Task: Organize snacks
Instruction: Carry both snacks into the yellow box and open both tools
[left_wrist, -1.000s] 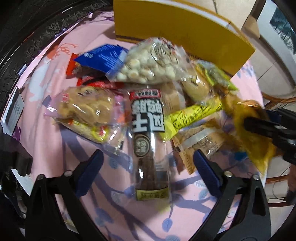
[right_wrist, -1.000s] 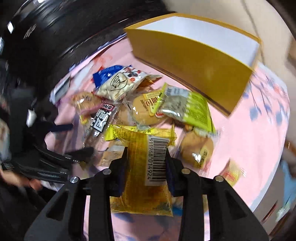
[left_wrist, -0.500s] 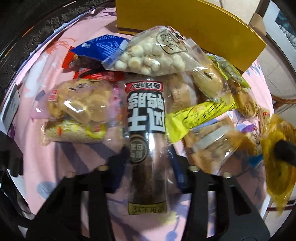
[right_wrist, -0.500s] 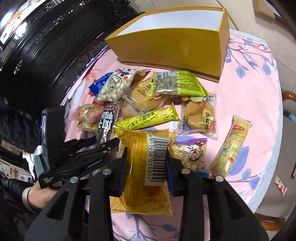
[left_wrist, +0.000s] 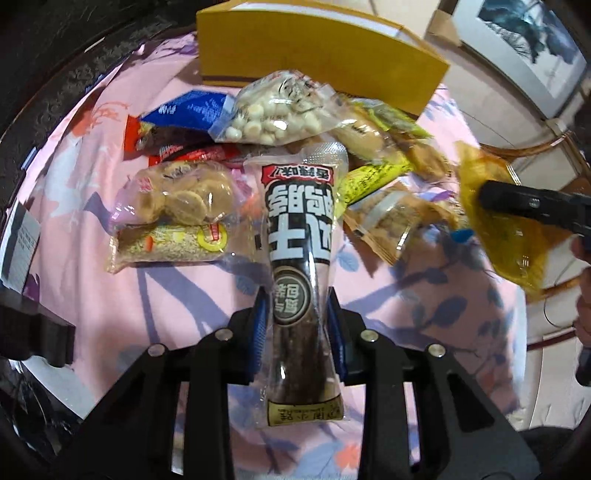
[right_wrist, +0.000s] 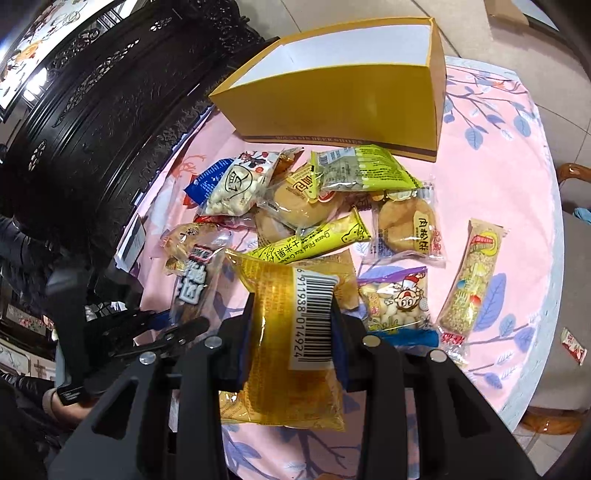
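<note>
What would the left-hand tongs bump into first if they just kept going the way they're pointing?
Probably the clear bag of white balls beyond the tip of the dark stick snack that the left tongs hold; depth is hard to judge.

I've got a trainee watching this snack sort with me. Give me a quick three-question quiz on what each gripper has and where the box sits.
1. True or false: the left gripper is shut on the dark sausage stick pack.
2. What does the right gripper hold? A) the long yellow rice-roll pack B) the amber yellow pack with a barcode C) the green pack
3. Fill in: the yellow box stands on the pink floral tablecloth, its top ____, on the far side of the snack pile.

Key: 1 true. 2 B. 3 open; its white inside shows and no snack can be seen in it from the right wrist view.
</note>
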